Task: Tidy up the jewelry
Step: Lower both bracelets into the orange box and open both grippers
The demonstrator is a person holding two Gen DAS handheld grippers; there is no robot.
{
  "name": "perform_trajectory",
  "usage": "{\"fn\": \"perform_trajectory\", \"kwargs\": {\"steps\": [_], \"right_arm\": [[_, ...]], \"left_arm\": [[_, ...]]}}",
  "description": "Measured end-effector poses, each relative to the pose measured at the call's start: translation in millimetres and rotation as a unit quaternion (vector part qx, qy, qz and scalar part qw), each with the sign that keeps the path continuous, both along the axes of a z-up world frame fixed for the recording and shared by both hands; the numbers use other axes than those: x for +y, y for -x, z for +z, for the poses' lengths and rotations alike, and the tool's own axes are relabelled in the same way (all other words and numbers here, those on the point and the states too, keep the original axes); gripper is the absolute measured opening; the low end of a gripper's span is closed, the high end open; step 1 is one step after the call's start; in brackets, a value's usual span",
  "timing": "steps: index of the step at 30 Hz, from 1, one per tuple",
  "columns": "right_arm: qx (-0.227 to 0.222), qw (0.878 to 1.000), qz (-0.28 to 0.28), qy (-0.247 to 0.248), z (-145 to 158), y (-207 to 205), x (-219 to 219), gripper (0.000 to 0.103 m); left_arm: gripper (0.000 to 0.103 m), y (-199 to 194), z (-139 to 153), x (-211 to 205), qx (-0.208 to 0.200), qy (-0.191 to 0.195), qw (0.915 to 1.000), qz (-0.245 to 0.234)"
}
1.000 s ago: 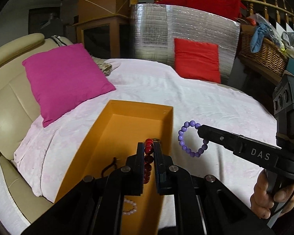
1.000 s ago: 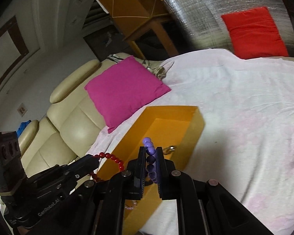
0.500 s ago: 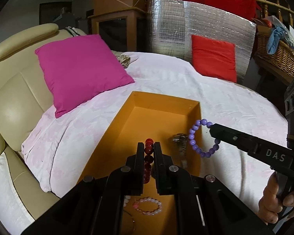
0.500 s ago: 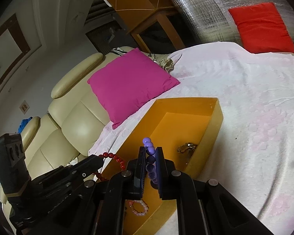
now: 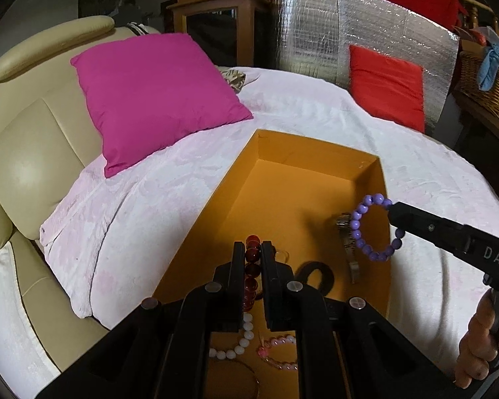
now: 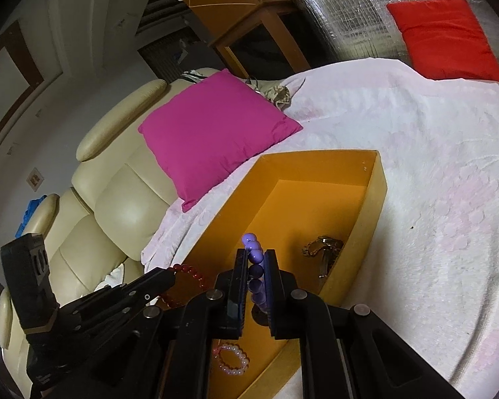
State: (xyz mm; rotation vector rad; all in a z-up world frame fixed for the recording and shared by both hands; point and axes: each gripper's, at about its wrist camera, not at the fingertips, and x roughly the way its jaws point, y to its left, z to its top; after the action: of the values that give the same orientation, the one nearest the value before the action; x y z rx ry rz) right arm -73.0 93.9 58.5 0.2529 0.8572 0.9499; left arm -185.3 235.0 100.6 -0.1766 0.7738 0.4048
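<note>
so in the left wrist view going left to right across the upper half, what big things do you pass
cream sofa → magenta pillow → silver foil panel → red cushion → wicker basket

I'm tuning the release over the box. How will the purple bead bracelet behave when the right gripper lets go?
The purple bead bracelet hangs as an open loop from the right gripper, so it probably drops limp. Its round beads may roll slightly inside the orange box. It looks light.
</note>
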Motion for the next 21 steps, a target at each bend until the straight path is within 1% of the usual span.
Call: {"fn": "perform_trajectory", "kwargs": {"steps": [5, 7, 12, 21], "right_arm": [[0.009, 1.000, -0.008, 0.007, -8.7, -10.2, 4.0, 0.011], [0.012, 1.000, -0.010, 0.006, -11.5, -15.3, 5.6, 0.011], [0.017, 1.000, -0.013, 0.002, -15.4, -26.2, 10.3, 0.011], [0.026, 0.999, -0.031, -0.008, -24.5, -58.4, 21.3, 0.011]], "left_arm": [[0.009, -21.4, 2.7, 7.5, 0.004, -0.013, 0.9999, -0.009], [0.009, -32.9, 5.3, 8.6, 0.003, -0.023, 0.9996, -0.017], [0.009, -58.5, 5.6, 11.5, 0.007, -0.032, 0.9990, -0.029], [0.009, -94.9, -12.7, 9.5, 0.035, -0.033, 0.9982, -0.034]]}}
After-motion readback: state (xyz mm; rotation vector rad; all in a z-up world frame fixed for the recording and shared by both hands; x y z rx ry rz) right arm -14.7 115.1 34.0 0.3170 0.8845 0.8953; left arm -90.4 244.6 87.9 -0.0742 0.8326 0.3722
